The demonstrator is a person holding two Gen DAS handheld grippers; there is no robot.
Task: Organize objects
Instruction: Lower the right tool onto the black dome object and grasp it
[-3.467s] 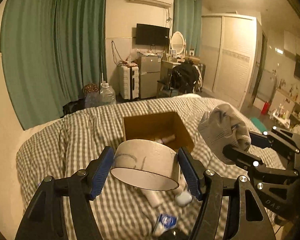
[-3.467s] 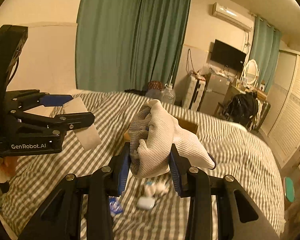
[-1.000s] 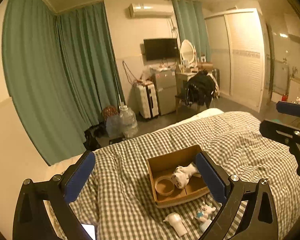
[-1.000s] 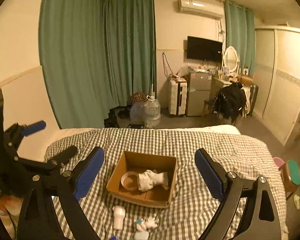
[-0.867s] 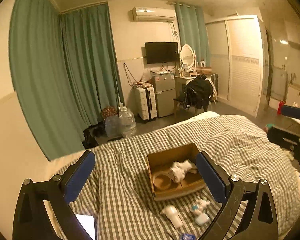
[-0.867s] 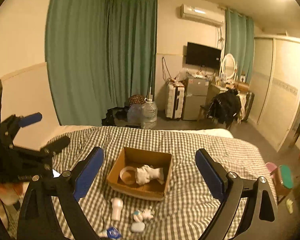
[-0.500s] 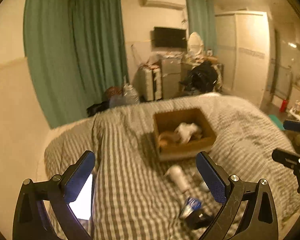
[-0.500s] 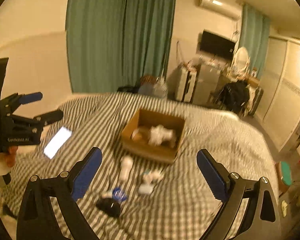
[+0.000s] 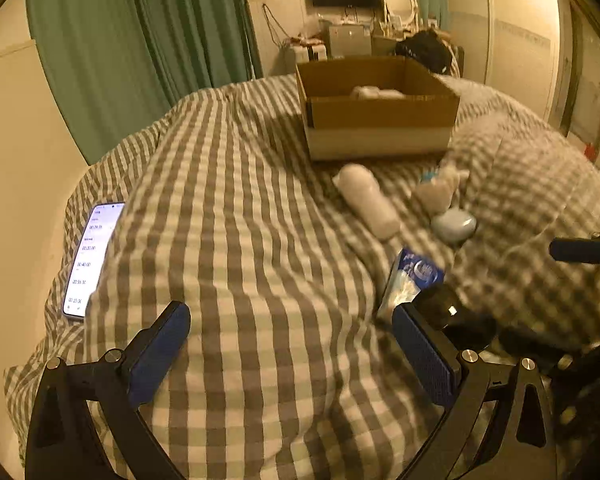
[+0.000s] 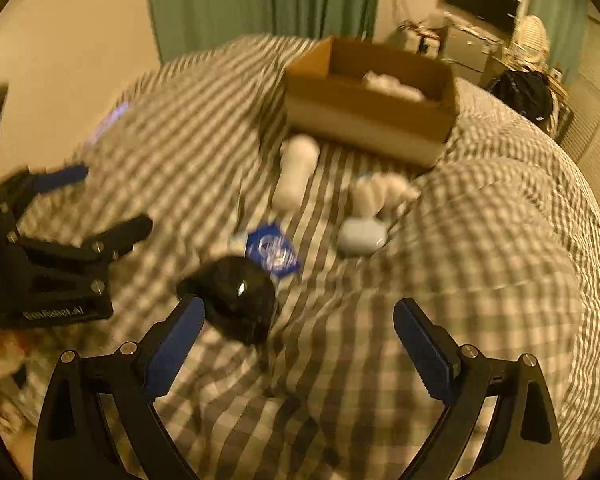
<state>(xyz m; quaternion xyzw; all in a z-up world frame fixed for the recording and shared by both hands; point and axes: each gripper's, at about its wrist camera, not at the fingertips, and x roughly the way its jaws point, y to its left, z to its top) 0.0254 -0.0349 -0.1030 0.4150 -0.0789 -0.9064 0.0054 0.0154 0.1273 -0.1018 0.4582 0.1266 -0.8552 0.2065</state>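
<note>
A cardboard box (image 9: 376, 114) (image 10: 364, 120) sits on the checked bedcover with a white glove (image 10: 392, 82) inside. In front of it lie a white bottle (image 9: 366, 198) (image 10: 296, 172), a small white figure (image 9: 440, 190) (image 10: 380, 194), a pale earbud case (image 9: 454, 224) (image 10: 362, 236), a blue packet (image 9: 412, 276) (image 10: 272, 250) and a black mouse (image 9: 452, 314) (image 10: 236, 298). My left gripper (image 9: 292, 344) is open and empty, low over the bedcover left of the mouse. My right gripper (image 10: 300, 336) is open and empty, its left finger beside the mouse.
A lit phone (image 9: 90, 258) lies on the bed's left edge by the wall. Green curtains (image 9: 148, 40) hang behind the bed. The left gripper's body (image 10: 52, 264) shows at the left of the right wrist view.
Both grippers let go of the tape roll and the glove, which now lie in the box. Both then rose, and have since dropped low toward the loose items in front of the box.
</note>
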